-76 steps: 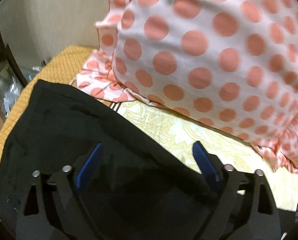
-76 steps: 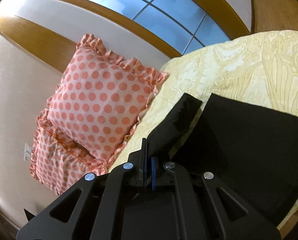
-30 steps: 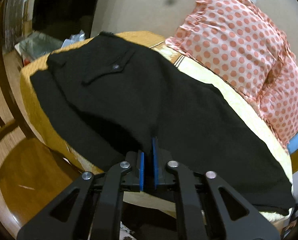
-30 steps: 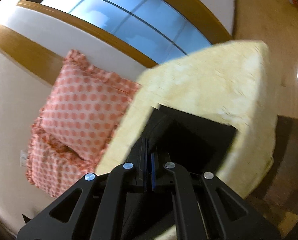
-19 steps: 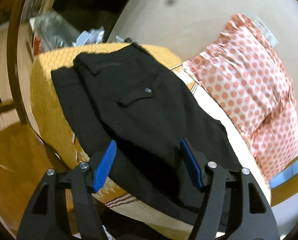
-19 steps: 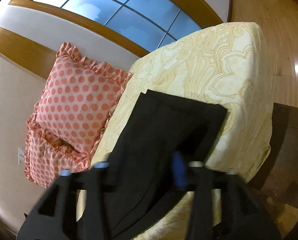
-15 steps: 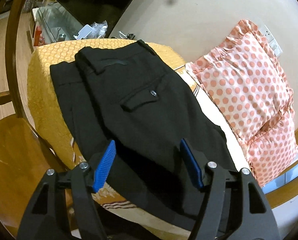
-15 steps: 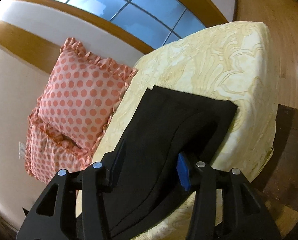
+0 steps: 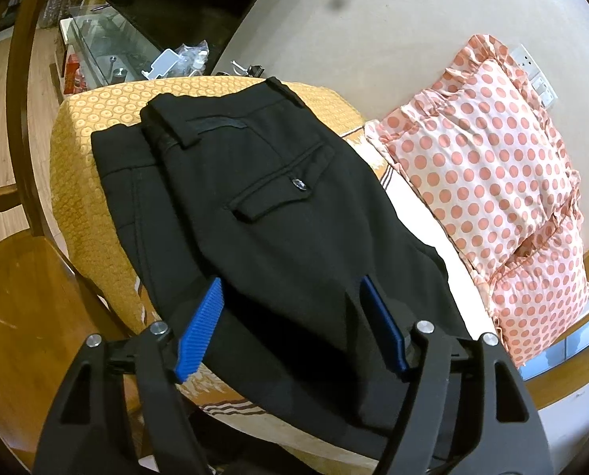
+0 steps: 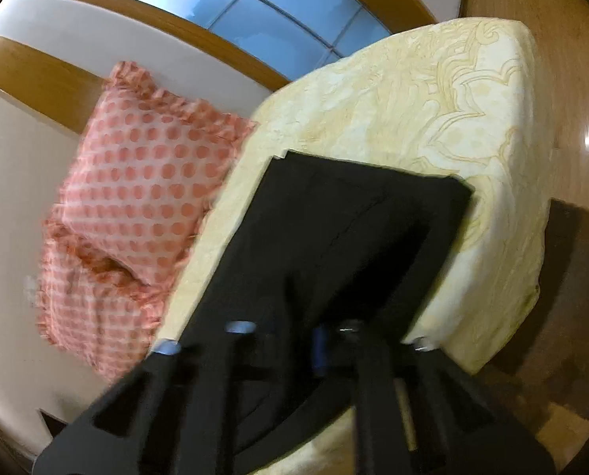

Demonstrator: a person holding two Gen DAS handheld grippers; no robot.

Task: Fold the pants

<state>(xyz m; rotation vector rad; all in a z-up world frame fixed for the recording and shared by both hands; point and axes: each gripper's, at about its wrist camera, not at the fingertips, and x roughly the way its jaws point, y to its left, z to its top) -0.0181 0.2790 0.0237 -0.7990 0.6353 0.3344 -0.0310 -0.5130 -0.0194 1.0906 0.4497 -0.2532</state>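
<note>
Pants (image 9: 278,213) show waistband leftward, hems rightward; left claw (image 9: 290,328) and right claw (image 10: 282,340) both gape.

No text, label, brand, number or sign can be read in either view. Nothing legible is carried by the black pants (image 9: 278,213) ahead of the claw, and only a plain button is shown on their back pocket.

A pale wall (image 9: 393,19) with a socket (image 9: 525,64) backs a bed (image 10: 432,111) in cream patterned cover. Two dotted pillows (image 9: 488,166) lean there. A wood-framed window (image 10: 231,4) sits above; a wooden chair (image 9: 13,261) and wood floor (image 10: 539,12) flank the bed.
</note>
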